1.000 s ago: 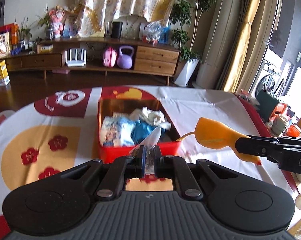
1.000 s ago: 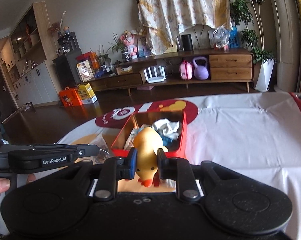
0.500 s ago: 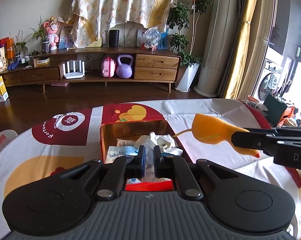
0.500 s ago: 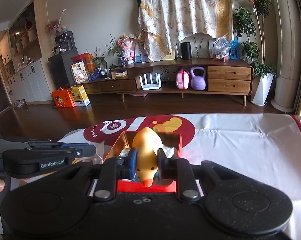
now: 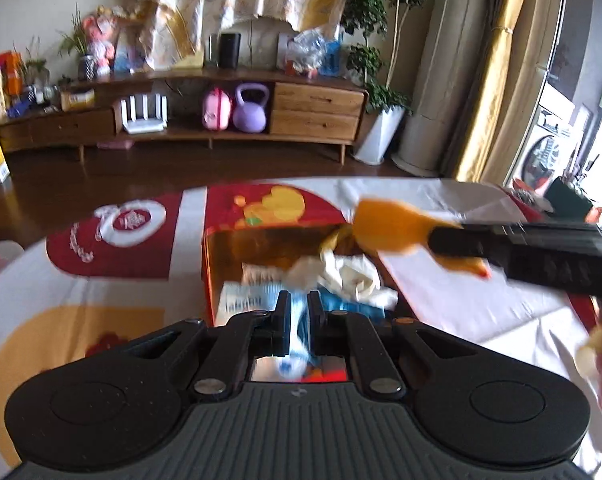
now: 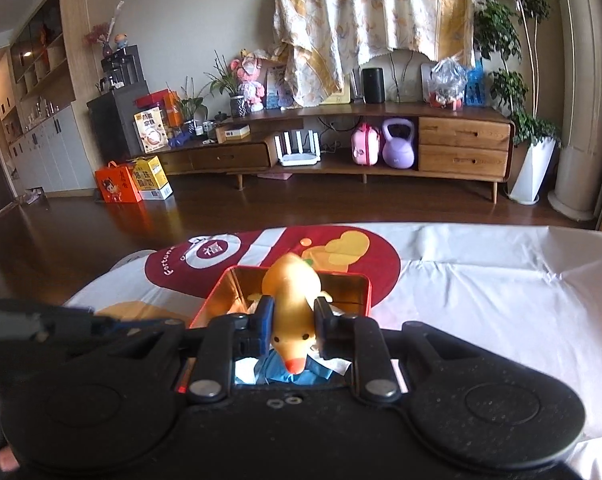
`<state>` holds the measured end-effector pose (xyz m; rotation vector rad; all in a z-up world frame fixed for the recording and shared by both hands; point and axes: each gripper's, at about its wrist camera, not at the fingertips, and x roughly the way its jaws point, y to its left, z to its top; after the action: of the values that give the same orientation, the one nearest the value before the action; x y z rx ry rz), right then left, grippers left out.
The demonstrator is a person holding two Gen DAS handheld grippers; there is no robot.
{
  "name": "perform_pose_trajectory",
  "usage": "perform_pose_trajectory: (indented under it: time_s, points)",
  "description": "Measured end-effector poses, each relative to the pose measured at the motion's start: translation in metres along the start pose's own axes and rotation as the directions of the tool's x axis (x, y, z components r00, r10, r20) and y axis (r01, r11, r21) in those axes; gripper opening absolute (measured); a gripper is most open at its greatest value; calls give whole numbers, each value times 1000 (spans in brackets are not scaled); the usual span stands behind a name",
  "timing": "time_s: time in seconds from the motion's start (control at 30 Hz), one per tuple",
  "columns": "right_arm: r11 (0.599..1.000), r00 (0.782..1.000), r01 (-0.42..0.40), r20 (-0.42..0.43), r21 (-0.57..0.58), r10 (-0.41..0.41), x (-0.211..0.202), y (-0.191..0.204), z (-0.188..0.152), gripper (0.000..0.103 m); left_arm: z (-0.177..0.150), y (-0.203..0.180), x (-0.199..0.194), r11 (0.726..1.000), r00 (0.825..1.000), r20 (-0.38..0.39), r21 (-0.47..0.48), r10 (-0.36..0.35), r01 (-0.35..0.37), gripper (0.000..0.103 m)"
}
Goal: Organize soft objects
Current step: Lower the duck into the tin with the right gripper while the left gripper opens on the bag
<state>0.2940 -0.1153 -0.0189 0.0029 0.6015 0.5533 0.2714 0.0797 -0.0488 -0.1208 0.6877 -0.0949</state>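
Note:
A red tin box [image 5: 207, 268] with a gold inside stands on the table and holds several soft things: a white-and-blue packet [image 5: 245, 300], a white cloth [image 5: 353, 276] and a blue cloth [image 6: 301, 374]. My right gripper [image 6: 293, 316] is shut on a yellow rubber duck [image 6: 293, 292] and holds it over the box [image 6: 363, 296]. The duck also shows in the left wrist view [image 5: 393, 226]. My left gripper [image 5: 299, 312] is shut on a thin clear-and-blue wrapper [image 5: 299, 332] above the box's near edge.
The table carries a white, red and yellow cloth [image 6: 481, 280]. A wooden sideboard [image 6: 461, 148] with a purple kettlebell [image 6: 399, 148] stands across the dark floor. A potted plant [image 6: 533, 168] and curtains are at the right.
Both grippers have risen and moved over the box. The duck has travelled left, from beside the box to above its right side. The left view is blurred by motion.

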Motion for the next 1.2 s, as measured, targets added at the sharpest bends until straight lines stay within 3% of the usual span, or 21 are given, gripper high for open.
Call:
perform_pose_trajectory:
  time_s: [0.33, 0.43, 0.53, 0.6, 0.67, 0.87, 1.2]
  points:
    - [1000, 1000, -5, -29, 19, 6, -3, -3, -14, 20, -50, -3, -5, 1000, 998, -68, 7, 0, 0, 8]
    - [1000, 1000, -9, -28, 16, 9, -4, -2, -13, 20, -58, -8, -6, 1000, 997, -79, 24, -5, 7, 13]
    - [1000, 1000, -11, -29, 18, 12, -4, -1, -14, 20, -65, -10, -6, 999, 996, -91, 25, -22, 24, 32]
    - [1000, 999, -11, -29, 17, 12, -4, -1, -13, 20, -69, -11, -6, 999, 995, -91, 22, -36, 38, 64]
    - [1000, 1000, -10, -28, 19, 11, -4, -1, -14, 20, -73, -12, -7, 999, 996, -80, 19, -43, 44, 71]
    - [1000, 1000, -7, -30, 24, 8, -3, 2, -16, 20, -82, -18, 14, 998, 990, -137, 66, -10, 19, 71]
    - [999, 999, -4, -36, 32, 6, -1, 4, -20, 20, -93, -27, 39, 989, 989, -123, 134, 81, -64, 70]
